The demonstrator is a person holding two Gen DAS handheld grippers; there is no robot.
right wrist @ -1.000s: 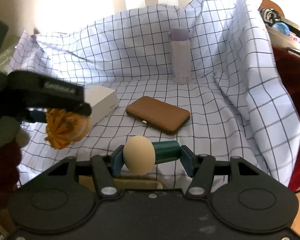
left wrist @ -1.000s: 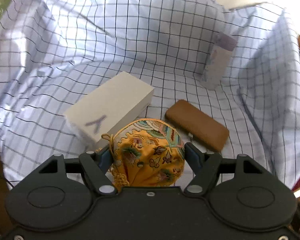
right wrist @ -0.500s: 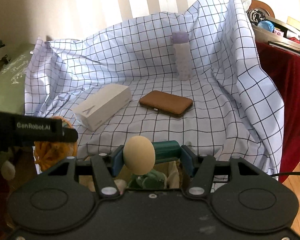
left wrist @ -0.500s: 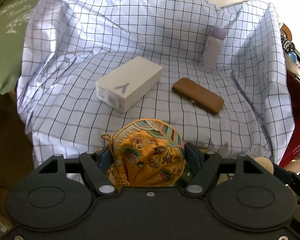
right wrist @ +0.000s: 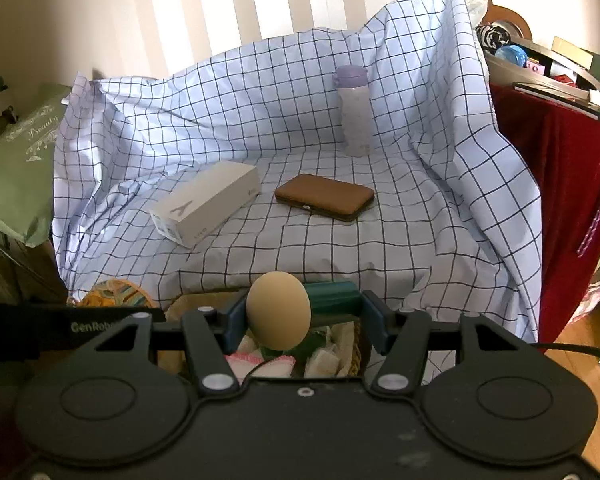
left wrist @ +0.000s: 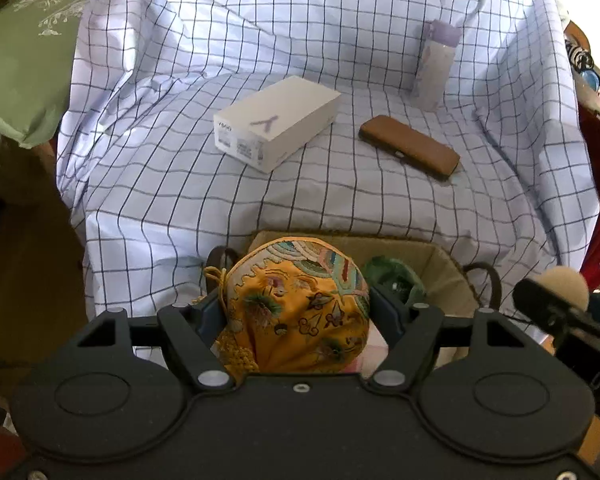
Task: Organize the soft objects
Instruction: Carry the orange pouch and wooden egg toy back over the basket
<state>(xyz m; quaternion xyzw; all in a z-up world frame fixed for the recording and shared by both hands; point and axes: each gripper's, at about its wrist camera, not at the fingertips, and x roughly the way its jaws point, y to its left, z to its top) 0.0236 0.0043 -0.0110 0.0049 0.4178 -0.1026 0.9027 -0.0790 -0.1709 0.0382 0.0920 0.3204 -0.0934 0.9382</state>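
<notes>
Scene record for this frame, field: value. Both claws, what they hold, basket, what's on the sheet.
left claw: shut on embroidered yellow pouch, above the basket
right claw: shut on beige and green soft toy, above the basket
basket: in front of the checked sheet, already holds soft items
on sheet: white box, brown case, purple bottle upright at the back

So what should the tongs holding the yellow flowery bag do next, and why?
Probably lower a little and let go. The left tongs grip the embroidered yellow drawstring pouch right above the open woven basket, which already holds a green soft thing, so a short drop should land it inside.
</notes>
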